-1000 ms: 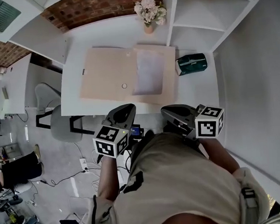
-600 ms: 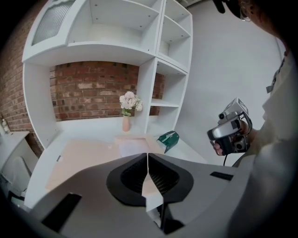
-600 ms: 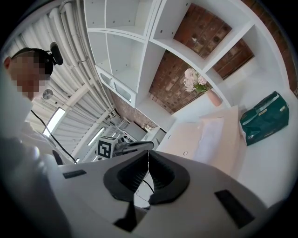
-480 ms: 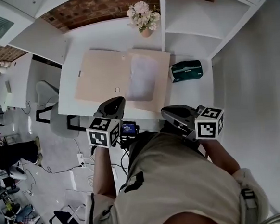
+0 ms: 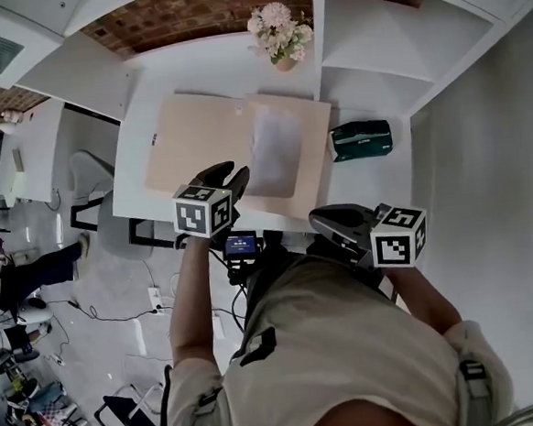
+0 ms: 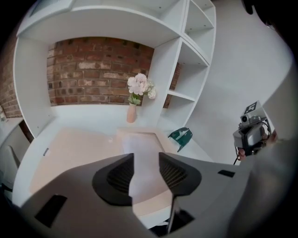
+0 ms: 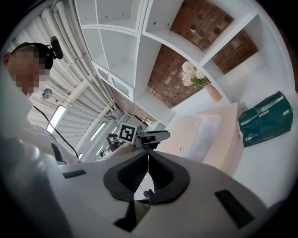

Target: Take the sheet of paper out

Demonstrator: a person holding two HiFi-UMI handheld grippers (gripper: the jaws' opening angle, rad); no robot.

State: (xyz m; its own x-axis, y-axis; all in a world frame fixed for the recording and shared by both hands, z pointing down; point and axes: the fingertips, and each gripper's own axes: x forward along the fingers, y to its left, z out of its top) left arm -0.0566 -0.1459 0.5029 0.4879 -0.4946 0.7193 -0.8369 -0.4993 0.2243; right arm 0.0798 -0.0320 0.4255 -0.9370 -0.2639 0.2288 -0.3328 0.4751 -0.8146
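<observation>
white table [image 5: 202, 71] with an open tan folder [image 5: 193, 149], a green pouch [image 5: 362, 140], a vase of flowers [image 5: 281, 43]

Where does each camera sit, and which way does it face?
Head view: on the person's head, facing steeply down at the folder; shows torso, left hand-held gripper, right hand-held gripper.
Left gripper view: on that gripper, facing the sheet of paper; its empty jaws have just been opening.
Right gripper view: on that gripper, facing across the desk; jaws shut.
All share the folder.

An office-like room, with white desk [image 5: 198, 71], wall shelves [image 5: 375, 47], brick wall [image 6: 93, 69] and grey chair [image 5: 112, 234].
</observation>
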